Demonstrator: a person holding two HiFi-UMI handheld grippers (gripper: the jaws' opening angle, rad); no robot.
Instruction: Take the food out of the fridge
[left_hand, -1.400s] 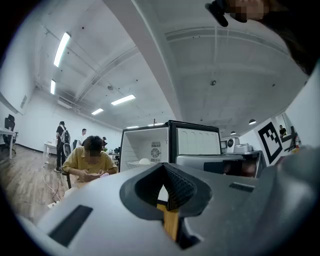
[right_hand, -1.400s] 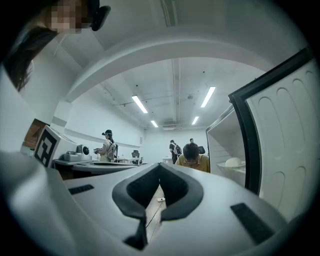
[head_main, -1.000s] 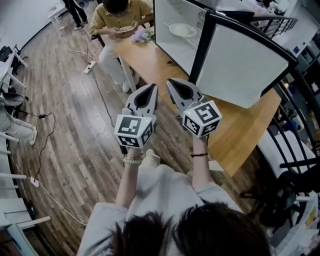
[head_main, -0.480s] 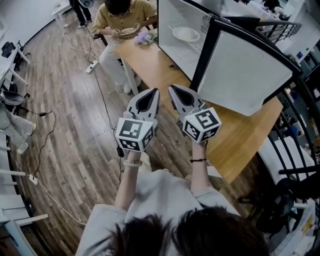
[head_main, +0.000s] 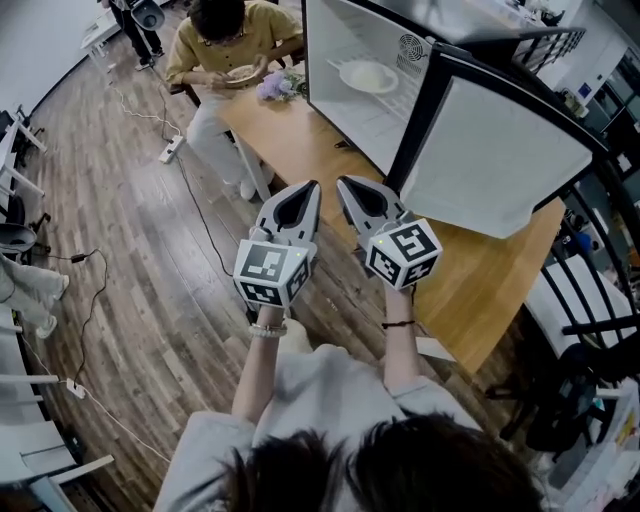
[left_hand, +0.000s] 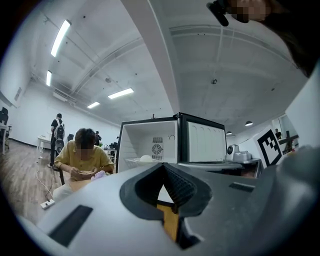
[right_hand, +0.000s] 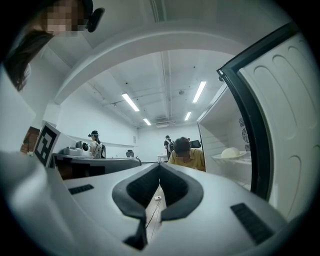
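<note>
A small white fridge (head_main: 345, 45) stands on a wooden table (head_main: 290, 135) with its door (head_main: 500, 150) swung wide to the right. On its shelf sits a plate with a pale round piece of food (head_main: 367, 75), also visible in the left gripper view (left_hand: 146, 158) and the right gripper view (right_hand: 231, 153). My left gripper (head_main: 306, 192) and right gripper (head_main: 350, 190) are held side by side, level, short of the table's near edge and well away from the food. Both are shut with nothing between the jaws (left_hand: 163, 165) (right_hand: 159, 166).
A person in a yellow shirt (head_main: 225, 45) sits eating at the table's far end beside purple flowers (head_main: 272, 86). Cables and a power strip (head_main: 170, 150) lie on the wooden floor at left. A black railing (head_main: 600, 330) runs along the right.
Both grippers have drifted a little forward toward the table, still shut and side by side. The fridge, its door and the food are as before.
</note>
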